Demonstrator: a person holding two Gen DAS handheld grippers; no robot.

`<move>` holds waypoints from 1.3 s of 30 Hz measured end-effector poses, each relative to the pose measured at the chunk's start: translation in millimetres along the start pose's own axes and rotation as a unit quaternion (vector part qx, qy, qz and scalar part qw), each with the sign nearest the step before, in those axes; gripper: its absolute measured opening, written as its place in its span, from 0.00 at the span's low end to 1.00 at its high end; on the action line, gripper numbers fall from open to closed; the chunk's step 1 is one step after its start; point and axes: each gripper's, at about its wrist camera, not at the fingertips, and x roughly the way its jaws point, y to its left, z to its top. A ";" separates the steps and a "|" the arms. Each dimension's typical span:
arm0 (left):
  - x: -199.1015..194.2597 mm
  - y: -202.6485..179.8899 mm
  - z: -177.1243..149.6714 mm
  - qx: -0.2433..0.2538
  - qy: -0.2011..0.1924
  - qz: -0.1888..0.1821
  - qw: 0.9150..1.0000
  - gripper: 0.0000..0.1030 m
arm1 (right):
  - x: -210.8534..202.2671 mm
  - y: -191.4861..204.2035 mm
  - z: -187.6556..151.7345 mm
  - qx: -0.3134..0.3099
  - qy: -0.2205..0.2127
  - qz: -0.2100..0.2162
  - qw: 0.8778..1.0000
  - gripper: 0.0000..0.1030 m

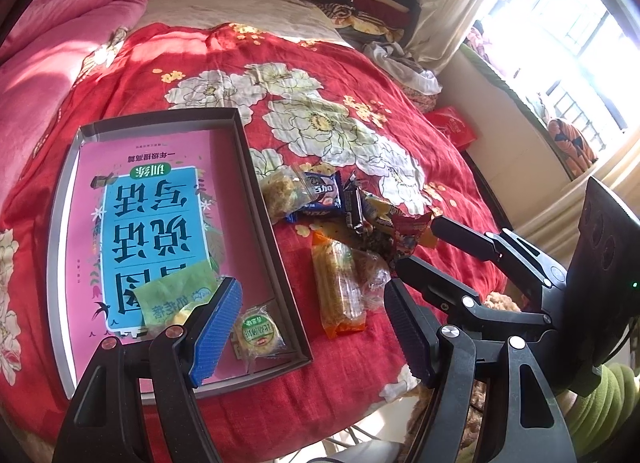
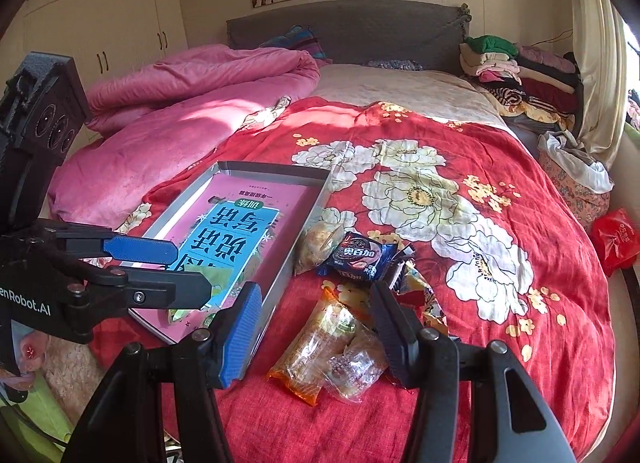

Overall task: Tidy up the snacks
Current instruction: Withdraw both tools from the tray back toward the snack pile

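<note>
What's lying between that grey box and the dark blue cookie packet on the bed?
A clear-wrapped, pale crumbly snack lies there, right against the grey box wall and overlapping the dark blue cookie packet. Both wrist views show it.

Shallow grey cardboard box (image 1: 276, 219) with pink book inside sits on red floral quilt (image 2: 520, 363); its raised right wall blocks a low sideways pass into it, entry is from above. Loose pile of wrapped snacks (image 2: 352, 259) lies just beside that wall. Quilt right of pile is bare, open approach. Rumpled pink duvet (image 2: 192, 103) bounds the left, stacked folded clothes (image 2: 520, 71) the far right corner.
</note>
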 end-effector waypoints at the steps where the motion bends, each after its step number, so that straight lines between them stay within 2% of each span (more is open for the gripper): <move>1: 0.4 -1.1 -0.1 0.001 0.001 0.000 1.000 0.73 | -0.9 -1.8 -0.5 0.002 -0.001 -0.001 1.000 0.55; 26: 16.5 -25.6 -1.3 0.022 0.024 0.000 0.999 0.73 | -12.3 -32.2 -14.8 0.042 -0.011 -0.017 0.999 0.55; 39: 38.4 -26.1 2.0 0.011 0.043 0.006 0.999 0.73 | -3.0 -46.2 -34.8 0.063 0.011 -0.021 0.998 0.55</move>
